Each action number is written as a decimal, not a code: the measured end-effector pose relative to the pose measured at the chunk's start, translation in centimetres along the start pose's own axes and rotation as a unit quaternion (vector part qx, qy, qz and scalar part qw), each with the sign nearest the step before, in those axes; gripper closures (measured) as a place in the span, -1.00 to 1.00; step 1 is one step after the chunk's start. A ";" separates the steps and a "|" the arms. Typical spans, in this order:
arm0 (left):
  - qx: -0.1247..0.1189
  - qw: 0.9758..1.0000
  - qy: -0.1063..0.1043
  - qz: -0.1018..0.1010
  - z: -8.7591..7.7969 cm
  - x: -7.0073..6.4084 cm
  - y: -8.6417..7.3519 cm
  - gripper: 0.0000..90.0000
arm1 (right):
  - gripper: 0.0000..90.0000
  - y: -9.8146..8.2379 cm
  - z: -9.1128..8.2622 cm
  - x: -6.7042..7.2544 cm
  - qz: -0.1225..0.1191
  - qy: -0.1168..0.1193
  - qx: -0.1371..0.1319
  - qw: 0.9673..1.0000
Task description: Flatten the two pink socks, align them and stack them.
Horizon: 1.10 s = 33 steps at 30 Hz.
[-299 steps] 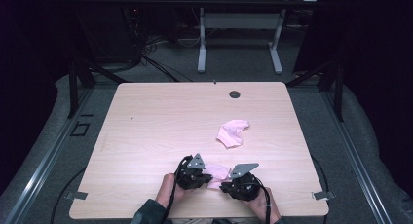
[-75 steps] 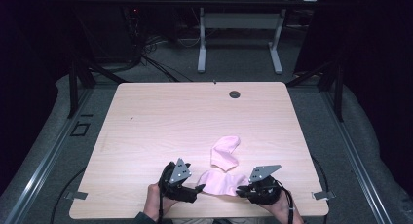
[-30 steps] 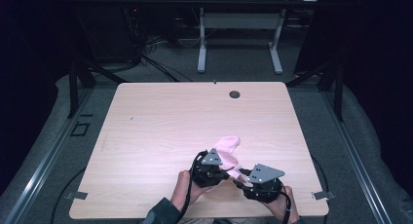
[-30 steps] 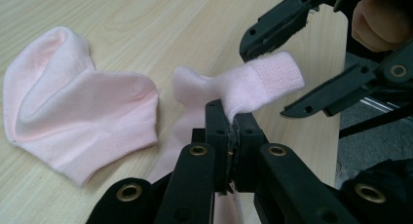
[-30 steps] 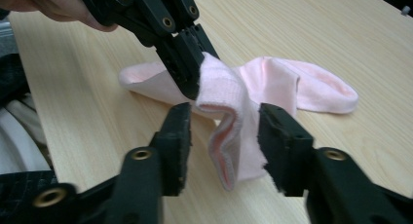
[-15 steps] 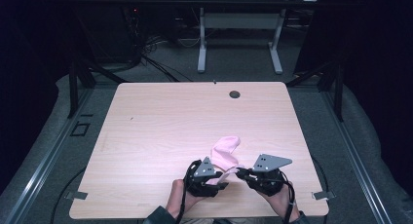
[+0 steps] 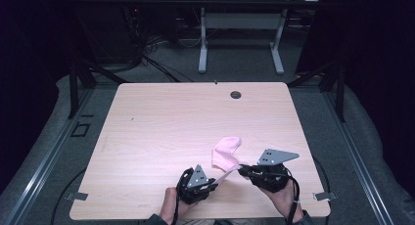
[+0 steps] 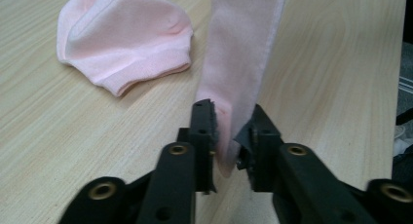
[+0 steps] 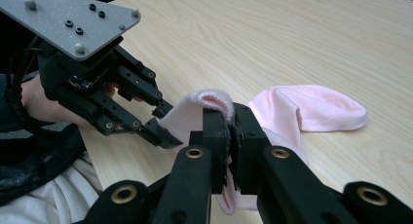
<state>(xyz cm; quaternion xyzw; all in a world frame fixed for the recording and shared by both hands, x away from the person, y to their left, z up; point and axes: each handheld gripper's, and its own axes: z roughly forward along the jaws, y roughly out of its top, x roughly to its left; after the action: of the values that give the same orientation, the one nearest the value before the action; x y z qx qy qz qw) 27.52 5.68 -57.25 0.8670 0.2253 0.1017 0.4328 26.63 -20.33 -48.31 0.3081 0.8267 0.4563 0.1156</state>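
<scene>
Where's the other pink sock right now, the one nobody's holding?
High view: the loose sock lies on the table near the front edge, right of centre, just beyond the two grippers.

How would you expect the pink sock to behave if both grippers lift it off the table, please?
The pink sock is probably floppy: its free end lies slumped on the table. It looks light and thin, likely stretching between the left gripper and right gripper. Its knit surface probably resists slipping.

A pale pink sock (image 7: pixel 226 154) lies near the tabletop's (image 7: pixel 171 122) front edge, its folded body resting flat. One end is pulled out into a taut strip raised off the wood, ribbed cuff showing.
</scene>
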 end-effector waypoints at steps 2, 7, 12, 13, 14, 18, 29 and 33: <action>0.002 1.000 -0.013 -0.006 -0.3 0.3 0.3 0.88 | 0.91 -0.3 -0.2 -0.2 0.006 -0.002 0.002 1.000; 0.014 0.998 -0.055 -0.028 -2.0 0.9 1.4 0.90 | 0.91 -1.3 -0.9 -1.0 0.036 0.003 0.005 0.999; 0.046 0.987 -0.132 -0.073 -4.3 1.1 3.5 0.90 | 0.91 -2.6 -2.1 -1.4 0.097 0.038 0.020 0.994; 0.046 0.987 -0.132 -0.073 -4.3 1.1 3.5 0.90 | 0.91 -2.6 -2.1 -1.4 0.097 0.038 0.020 0.994; 0.056 0.985 -0.140 -0.087 -4.0 1.4 3.4 0.90 | 0.91 -2.9 -1.9 -1.7 0.104 0.041 0.029 0.993; 0.107 0.979 -0.124 -0.125 -1.3 2.8 2.5 0.84 | 0.89 -4.1 1.4 -3.8 0.134 0.020 0.085 0.987; 0.109 0.979 -0.067 -0.157 0.2 4.5 1.5 0.36 | 0.82 -4.7 4.9 -5.4 0.105 -0.034 0.112 0.988; 0.091 0.979 -0.076 -0.164 0.4 4.7 1.0 0.50 | 0.86 -5.0 4.9 -5.6 0.105 -0.049 0.108 0.987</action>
<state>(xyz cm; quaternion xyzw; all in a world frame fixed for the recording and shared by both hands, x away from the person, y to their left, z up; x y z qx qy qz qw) 32.08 7.07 -56.81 0.8592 0.3391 -0.0579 0.3786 31.30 -22.43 -55.66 0.4257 0.8275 0.3586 0.0742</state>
